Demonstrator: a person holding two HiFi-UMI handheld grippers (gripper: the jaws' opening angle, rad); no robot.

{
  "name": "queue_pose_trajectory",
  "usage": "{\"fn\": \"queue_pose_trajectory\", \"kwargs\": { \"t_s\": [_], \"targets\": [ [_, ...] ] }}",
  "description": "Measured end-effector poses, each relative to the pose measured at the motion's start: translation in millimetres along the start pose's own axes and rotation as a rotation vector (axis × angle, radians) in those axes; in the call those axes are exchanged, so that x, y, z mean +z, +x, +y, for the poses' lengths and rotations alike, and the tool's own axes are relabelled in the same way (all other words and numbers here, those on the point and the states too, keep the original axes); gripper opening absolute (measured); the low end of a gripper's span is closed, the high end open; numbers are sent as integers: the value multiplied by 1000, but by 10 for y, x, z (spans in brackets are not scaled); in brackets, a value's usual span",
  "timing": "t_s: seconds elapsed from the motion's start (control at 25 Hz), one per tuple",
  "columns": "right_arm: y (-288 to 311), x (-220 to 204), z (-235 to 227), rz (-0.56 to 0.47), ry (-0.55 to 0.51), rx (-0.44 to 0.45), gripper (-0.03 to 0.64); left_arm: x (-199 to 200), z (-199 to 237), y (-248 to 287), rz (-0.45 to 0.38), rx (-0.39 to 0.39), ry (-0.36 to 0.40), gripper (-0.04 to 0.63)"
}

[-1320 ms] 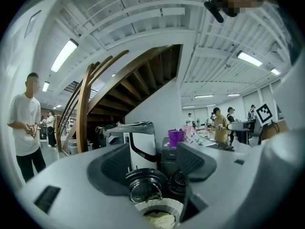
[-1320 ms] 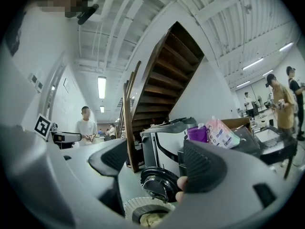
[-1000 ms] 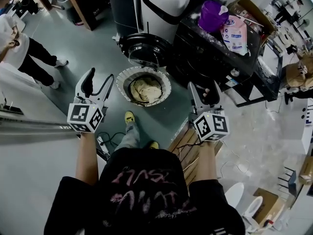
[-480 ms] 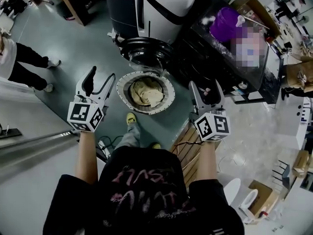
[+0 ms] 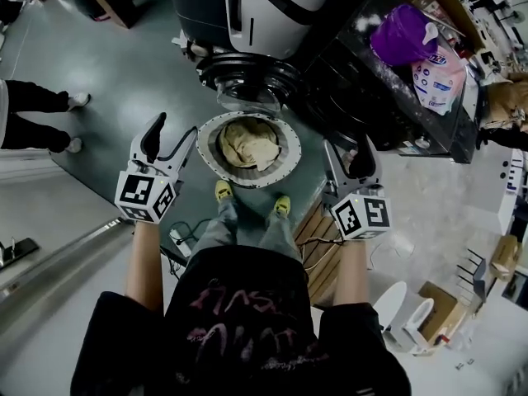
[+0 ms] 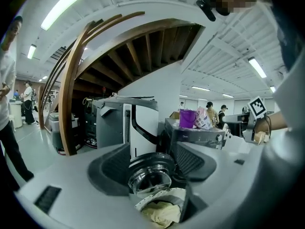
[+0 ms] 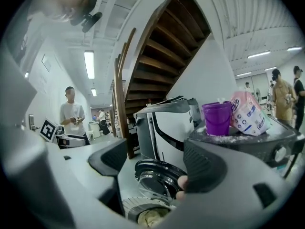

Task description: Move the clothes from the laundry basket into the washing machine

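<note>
Bordering basket (image 5: pixel 204 150), overhead only: yellow shoes (image 5: pixel 220 191)

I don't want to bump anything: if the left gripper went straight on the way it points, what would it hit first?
Probably the washing machine's open round door, framed between the open jaws of the left gripper. The laundry basket sits lower and nearer, seemingly under that line. Depth is uncertain.

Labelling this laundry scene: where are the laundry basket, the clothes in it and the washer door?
laundry basket (image 5: pixel 205 145), head view, white left rim.
clothes (image 5: pixel 247 144), head view, middle of the heap.
washer door (image 5: pixel 249 79), head view, dark round frame.
</note>
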State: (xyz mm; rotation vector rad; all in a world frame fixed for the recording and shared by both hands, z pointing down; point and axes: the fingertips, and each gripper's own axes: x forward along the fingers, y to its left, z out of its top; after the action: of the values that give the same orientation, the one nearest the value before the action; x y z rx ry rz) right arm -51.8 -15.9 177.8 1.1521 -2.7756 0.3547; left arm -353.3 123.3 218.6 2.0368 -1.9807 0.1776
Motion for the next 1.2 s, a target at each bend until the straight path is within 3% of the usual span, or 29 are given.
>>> {"fn": "queue_pose_trajectory", "kwargs": {
  "t_s": [0.24, 0.52, 0.8, 1.2],
  "targets": [
    [151, -134, -172, 34, 10, 37, 373, -143, -130, 146, 38, 17, -7, 308],
    [349, -547, -253, 144, -21, 151, 371, -433, -347, 335, 133, -19, 61, 308],
    [584, -1386, -165, 309, -93, 259, 371, -1173, -413, 649, 305, -114, 174, 308],
    [886, -2836, -102, 491, -135, 369, 371, -2492, -522, 1162, 449, -258, 223, 308]
  ]
}}
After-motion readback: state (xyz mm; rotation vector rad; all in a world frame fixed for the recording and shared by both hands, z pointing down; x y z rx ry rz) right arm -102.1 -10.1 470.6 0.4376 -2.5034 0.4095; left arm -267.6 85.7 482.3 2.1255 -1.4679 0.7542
